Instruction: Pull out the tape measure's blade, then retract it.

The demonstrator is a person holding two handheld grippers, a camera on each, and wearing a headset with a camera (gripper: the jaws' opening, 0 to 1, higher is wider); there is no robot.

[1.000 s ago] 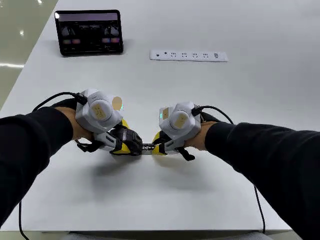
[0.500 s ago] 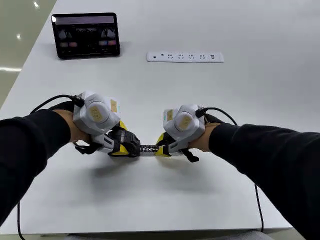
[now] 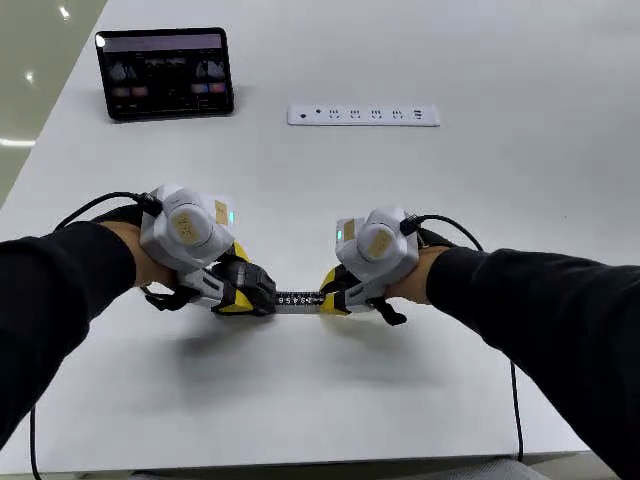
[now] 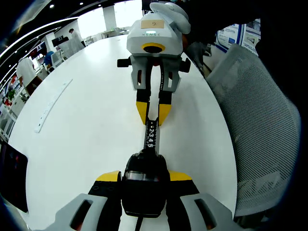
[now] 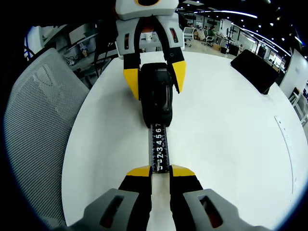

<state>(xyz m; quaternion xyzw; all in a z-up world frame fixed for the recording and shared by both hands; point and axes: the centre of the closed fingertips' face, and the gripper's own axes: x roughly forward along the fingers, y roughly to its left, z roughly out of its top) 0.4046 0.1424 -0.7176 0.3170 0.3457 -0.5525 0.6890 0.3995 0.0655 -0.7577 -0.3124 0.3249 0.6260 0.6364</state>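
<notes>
**Partial extension, two-point hold**

The left gripper point(image 3: 238, 297) clamped the black tape measure point(image 3: 256, 287) between its jaws, near the front edge of the tabletop point(image 3: 330, 400). The right gripper point(image 3: 331, 301) pinched the tip of the blade point(image 3: 298, 299), jaws closed on it. A short numbered length lay exposed between the two grippers.

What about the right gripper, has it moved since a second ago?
Yes. The right gripper has shifted rightward relative to the power strip, away from the tape measure case, drawing out more blade.
</notes>
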